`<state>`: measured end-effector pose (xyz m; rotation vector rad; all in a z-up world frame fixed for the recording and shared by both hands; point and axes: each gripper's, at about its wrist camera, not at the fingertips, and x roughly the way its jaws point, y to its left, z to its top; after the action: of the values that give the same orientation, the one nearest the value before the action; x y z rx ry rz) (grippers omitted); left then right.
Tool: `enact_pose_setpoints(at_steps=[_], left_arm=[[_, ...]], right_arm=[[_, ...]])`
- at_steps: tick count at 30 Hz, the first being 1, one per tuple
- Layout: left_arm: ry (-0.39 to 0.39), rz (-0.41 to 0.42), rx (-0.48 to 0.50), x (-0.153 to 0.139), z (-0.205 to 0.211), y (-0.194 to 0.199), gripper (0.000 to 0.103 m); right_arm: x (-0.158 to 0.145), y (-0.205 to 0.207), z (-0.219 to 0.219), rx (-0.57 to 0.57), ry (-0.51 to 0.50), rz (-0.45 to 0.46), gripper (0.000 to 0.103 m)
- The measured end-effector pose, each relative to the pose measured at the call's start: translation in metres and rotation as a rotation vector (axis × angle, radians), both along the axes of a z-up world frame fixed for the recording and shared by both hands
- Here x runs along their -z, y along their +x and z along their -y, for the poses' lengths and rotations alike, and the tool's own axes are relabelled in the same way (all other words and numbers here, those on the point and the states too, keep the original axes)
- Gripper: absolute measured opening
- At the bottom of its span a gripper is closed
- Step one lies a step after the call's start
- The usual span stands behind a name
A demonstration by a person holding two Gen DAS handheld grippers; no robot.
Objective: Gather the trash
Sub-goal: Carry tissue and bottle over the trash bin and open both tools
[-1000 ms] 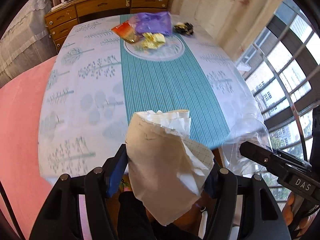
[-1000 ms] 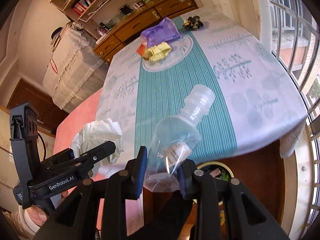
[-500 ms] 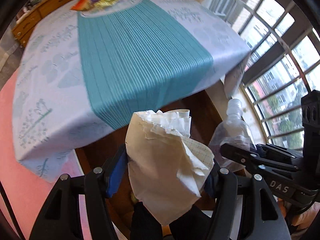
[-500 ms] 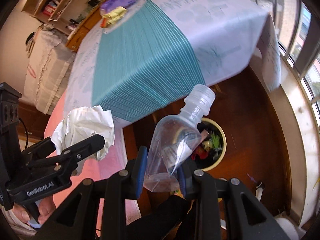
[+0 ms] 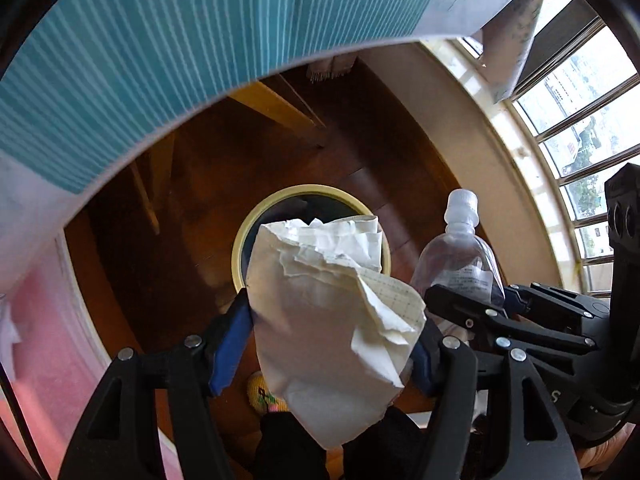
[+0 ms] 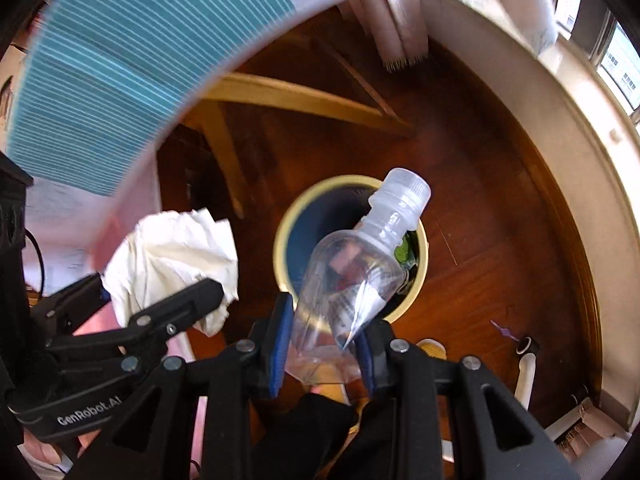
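Seen from above, 2 black grippers point down over a round cream-rimmed trash bin on dark wood floor. The left gripper clamps crumpled white paper; the right gripper pinches a clear plastic bottle.

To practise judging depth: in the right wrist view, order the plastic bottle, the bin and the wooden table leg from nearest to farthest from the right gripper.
1. Plastic bottle: between the right gripper's pads.
2. Bin: on the floor, just beyond the bottle.
3. Wooden table leg: farther, upper left, under the tablecloth.
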<state>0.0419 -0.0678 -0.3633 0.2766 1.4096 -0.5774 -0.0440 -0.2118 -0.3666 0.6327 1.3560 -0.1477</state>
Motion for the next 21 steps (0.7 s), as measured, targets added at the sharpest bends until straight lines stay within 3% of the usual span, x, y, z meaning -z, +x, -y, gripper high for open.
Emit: enact_pose_setpoints(at_steps=[5, 7, 9, 11, 13, 21], left_arm=[[-0.01, 0.028, -0.006, 0.039, -0.005, 0.012, 0.074], [0.008, 0.015, 0.004, 0.056, -0.009, 0.017, 0.084], [0.022, 0.015, -0.003, 0.069, -0.016, 0.022, 0.102], [0.025, 0.028, -0.012, 0.074, -0.015, 0.026, 0.102], [0.038, 0.037, -0.017, 0.078, -0.017, 0.027, 0.102], [0.028, 0.067, -0.068, 0.067, -0.028, 0.019, 0.102]], right_arm=[[0.057, 0.011, 0.001, -0.032, -0.018, -0.024, 0.032], [0.073, 0.013, 0.001, -0.031, -0.026, -0.025, 0.033], [0.085, 0.015, 0.003, -0.023, -0.031, -0.031, 0.033], [0.093, 0.017, 0.002, -0.02, -0.039, -0.033, 0.041], [0.098, 0.02, -0.001, -0.03, -0.053, -0.041, 0.057], [0.092, 0.021, -0.008, -0.041, -0.07, -0.033, 0.057]])
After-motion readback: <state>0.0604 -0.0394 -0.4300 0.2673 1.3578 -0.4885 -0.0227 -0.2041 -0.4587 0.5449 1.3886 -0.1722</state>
